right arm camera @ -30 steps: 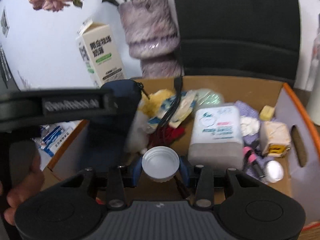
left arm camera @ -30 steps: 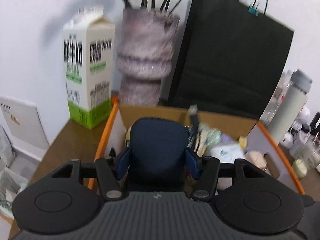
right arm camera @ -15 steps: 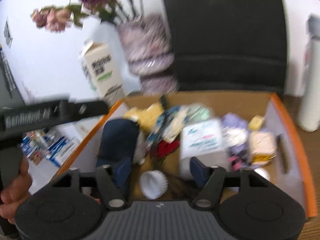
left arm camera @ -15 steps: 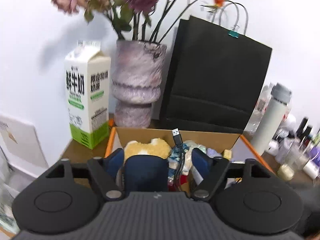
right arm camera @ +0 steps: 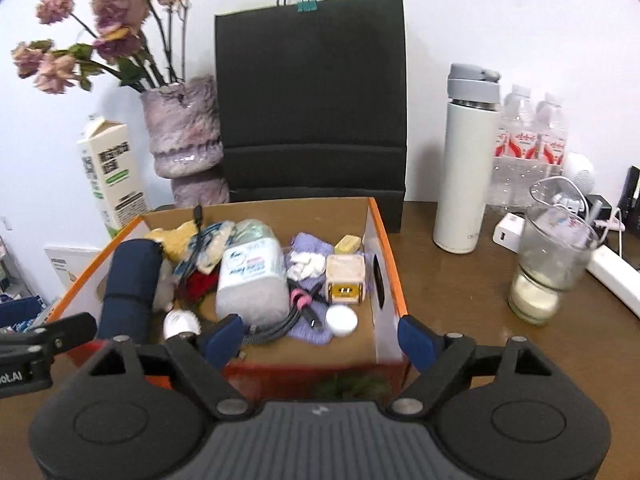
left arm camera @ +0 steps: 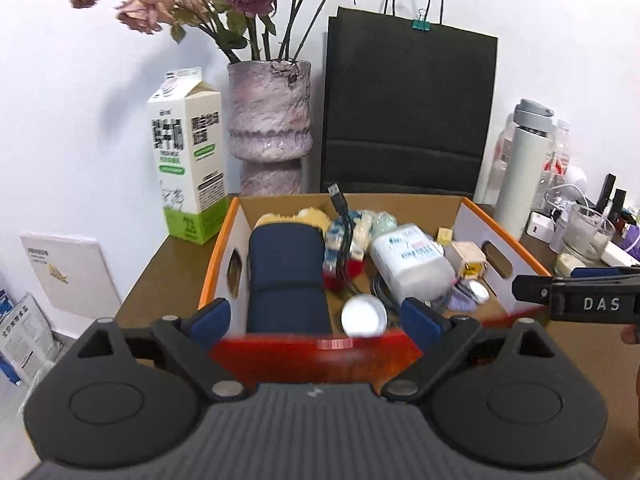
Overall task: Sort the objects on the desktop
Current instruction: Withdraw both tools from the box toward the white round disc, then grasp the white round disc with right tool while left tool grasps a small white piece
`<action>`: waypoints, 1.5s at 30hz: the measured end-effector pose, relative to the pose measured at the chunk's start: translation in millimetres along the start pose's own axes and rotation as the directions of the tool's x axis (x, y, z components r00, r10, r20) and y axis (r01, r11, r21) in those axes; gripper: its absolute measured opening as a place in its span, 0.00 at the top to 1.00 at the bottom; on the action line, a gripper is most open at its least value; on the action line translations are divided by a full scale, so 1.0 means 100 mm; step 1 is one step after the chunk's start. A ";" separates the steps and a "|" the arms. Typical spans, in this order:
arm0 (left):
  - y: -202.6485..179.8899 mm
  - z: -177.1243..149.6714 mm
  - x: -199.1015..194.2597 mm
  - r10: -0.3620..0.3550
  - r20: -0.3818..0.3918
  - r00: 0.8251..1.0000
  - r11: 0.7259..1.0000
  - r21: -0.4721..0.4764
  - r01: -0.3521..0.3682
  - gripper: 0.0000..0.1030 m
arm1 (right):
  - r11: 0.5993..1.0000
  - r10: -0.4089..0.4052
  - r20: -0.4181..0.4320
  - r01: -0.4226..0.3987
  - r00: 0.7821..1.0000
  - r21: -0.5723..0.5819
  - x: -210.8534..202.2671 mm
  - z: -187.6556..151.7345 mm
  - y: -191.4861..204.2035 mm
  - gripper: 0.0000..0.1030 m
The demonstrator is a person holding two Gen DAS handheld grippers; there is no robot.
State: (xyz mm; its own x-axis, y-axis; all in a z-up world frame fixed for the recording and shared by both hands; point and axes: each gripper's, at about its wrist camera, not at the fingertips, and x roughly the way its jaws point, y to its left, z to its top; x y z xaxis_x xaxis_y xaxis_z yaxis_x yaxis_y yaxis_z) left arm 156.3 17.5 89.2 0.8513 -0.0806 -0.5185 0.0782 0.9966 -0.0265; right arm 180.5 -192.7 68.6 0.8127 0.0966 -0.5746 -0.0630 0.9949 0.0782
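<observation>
On the right tool, white letters read "DAS"

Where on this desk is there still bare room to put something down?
The widest bare wood lies between the cardboard box and the glass, in front of the white flask. A narrower strip runs left of the box, in front of the milk carton. The box is packed, and the desk's far right end is crowded with bottles and chargers.
</observation>
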 end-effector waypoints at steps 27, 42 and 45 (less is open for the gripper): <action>-0.34 -1.47 -1.42 -0.015 -0.021 1.000 1.000 0.011 0.015 0.12 | 0.999 0.020 -0.077 -0.023 0.997 -0.037 -1.21 -1.74 0.26 0.17; -0.28 -1.40 -1.09 -0.067 -0.093 0.993 0.997 -0.045 0.063 0.12 | 0.998 0.066 -0.078 -0.067 0.995 -0.008 -0.87 -1.45 0.14 0.24; -0.25 -1.31 -0.93 -0.097 -0.111 0.989 0.993 -0.071 0.089 0.12 | 0.998 0.058 -0.073 -0.060 0.996 -0.026 -0.65 -1.28 0.15 0.24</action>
State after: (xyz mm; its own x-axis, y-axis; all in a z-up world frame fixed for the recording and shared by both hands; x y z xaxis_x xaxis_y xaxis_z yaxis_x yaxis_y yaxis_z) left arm 7.1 2.4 26.3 0.7767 -0.1742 -0.6053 0.1168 0.9842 -0.1333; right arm 53.0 -180.4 2.8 0.7631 0.1559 -0.6272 -0.1269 0.9877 0.0911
